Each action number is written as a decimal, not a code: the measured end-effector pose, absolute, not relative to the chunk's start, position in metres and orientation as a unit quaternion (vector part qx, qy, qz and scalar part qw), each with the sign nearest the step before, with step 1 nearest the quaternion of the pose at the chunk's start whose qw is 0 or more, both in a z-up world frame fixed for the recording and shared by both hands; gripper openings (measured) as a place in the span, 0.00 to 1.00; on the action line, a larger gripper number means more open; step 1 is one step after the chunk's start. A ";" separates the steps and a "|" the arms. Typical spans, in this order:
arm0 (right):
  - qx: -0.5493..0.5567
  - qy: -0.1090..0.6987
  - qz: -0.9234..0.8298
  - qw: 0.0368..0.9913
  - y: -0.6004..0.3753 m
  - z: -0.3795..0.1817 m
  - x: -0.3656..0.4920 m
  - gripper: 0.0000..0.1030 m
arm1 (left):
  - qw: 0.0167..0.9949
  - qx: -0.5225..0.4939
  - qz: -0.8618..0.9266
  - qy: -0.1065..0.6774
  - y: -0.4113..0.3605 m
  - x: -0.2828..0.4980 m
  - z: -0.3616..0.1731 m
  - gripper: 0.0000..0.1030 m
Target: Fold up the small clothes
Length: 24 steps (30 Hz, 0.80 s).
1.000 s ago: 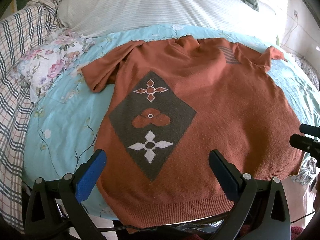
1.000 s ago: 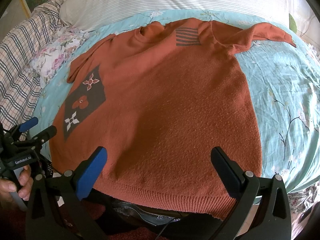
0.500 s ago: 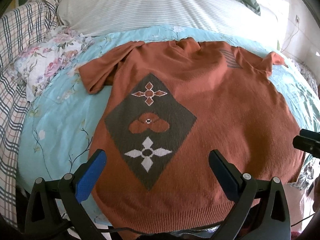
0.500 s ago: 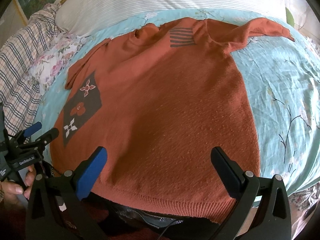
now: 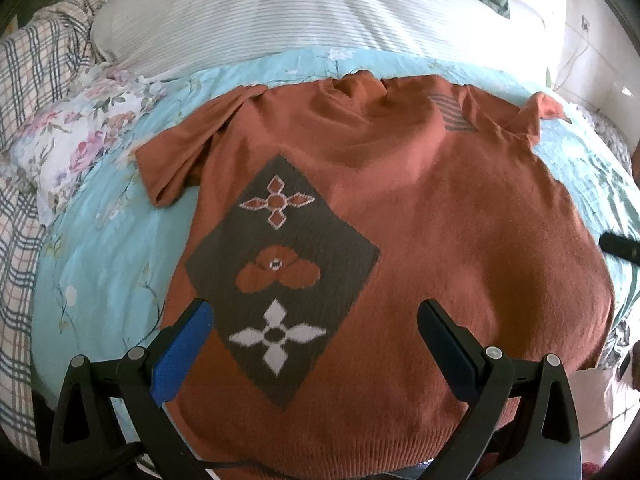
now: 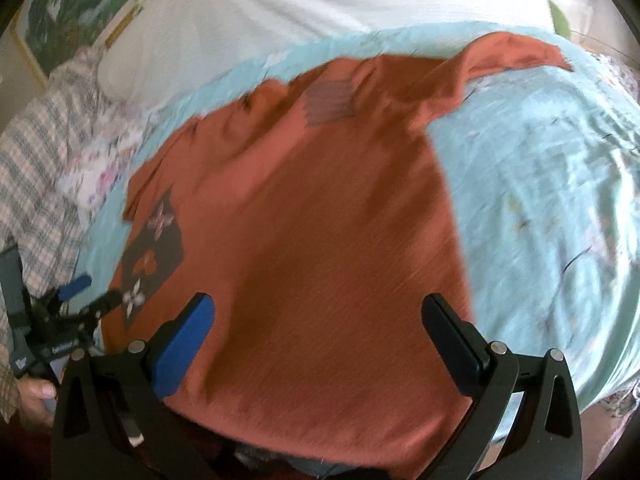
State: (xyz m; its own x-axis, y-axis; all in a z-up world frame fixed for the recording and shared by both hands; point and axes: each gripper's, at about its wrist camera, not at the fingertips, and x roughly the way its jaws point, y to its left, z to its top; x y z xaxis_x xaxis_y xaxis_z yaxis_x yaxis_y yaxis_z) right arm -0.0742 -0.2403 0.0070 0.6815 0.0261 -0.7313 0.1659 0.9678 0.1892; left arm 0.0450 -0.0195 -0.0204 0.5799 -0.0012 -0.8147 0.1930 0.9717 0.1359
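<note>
Sweater (image 5: pixel 420 240) spread flat across frame centre on bed (image 5: pixel 100 264), left claw (image 5: pixel 316 344) open at bottom edge, right claw (image 6: pixel 318 340) open likewise, holding nothing.

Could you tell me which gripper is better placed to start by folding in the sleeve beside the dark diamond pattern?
Left. The left gripper hangs open over the diamond pattern, on the side of that sleeve; the right gripper sits over the sweater's plain side.
</note>
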 end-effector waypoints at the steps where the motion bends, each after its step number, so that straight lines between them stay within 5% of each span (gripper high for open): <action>1: 0.126 0.389 -0.048 0.911 -0.253 0.011 -0.072 0.95 | 0.884 0.104 -0.056 0.453 -0.019 0.048 -0.020 0.99; 4: 0.143 0.371 -0.082 0.914 -0.296 0.021 -0.064 0.73 | 0.886 0.102 -0.050 0.450 -0.021 0.062 -0.019 0.99; 24: 0.322 0.272 -0.255 0.870 -0.659 0.047 -0.021 0.47 | 0.861 0.109 -0.049 0.495 -0.057 0.130 -0.068 0.99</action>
State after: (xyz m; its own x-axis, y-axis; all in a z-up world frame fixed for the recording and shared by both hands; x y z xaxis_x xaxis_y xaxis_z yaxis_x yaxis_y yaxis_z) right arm -0.0212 -0.6592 0.0467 0.7217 -0.2689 -0.6379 0.6191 0.6629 0.4210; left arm 0.1302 -0.0566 -0.0676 0.5047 0.0227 -0.8630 0.1925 0.9715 0.1382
